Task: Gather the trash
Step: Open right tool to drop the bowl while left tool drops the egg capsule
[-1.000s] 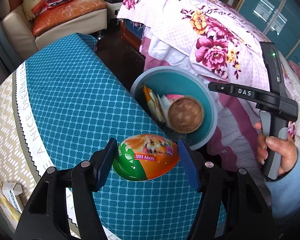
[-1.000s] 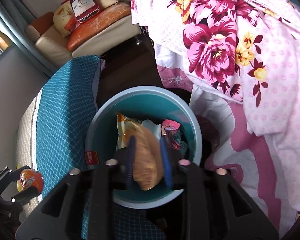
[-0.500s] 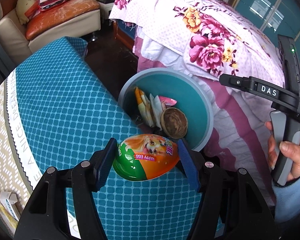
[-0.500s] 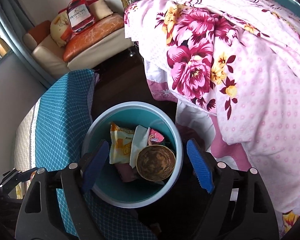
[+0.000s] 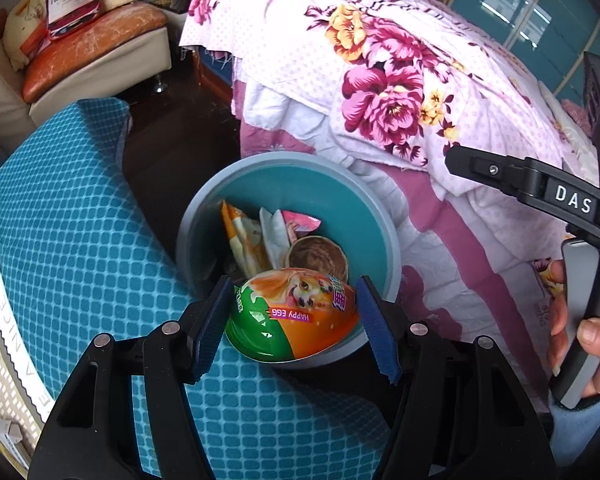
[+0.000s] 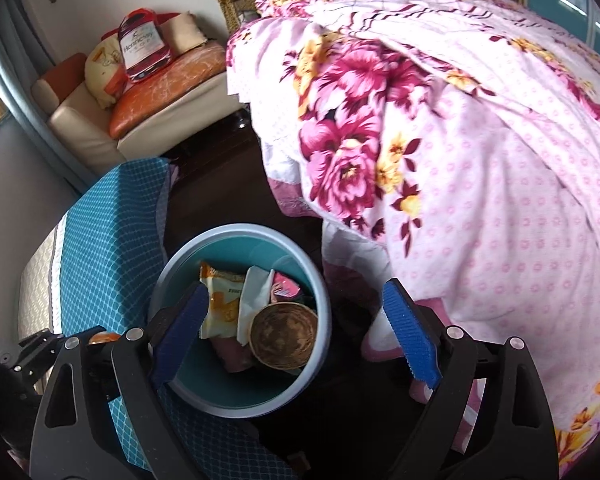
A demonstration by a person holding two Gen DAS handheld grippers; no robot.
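Blue-padded left tongs grip a plastic egg over the near rim of the teal bin; right tongs are opening, empty, above it. Best carried farther inward before release, so it drops onto the wrappers.

bin near rim behind egg pack, paper box cut off

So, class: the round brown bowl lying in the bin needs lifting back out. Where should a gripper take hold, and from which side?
Grip the brown bowl by its thin rim, one finger inside and one outside, coming from straight above. It lies mouth-up in the bin, whose wall blocks side approaches, and wrappers crowd its left, so the right edge looks freest.
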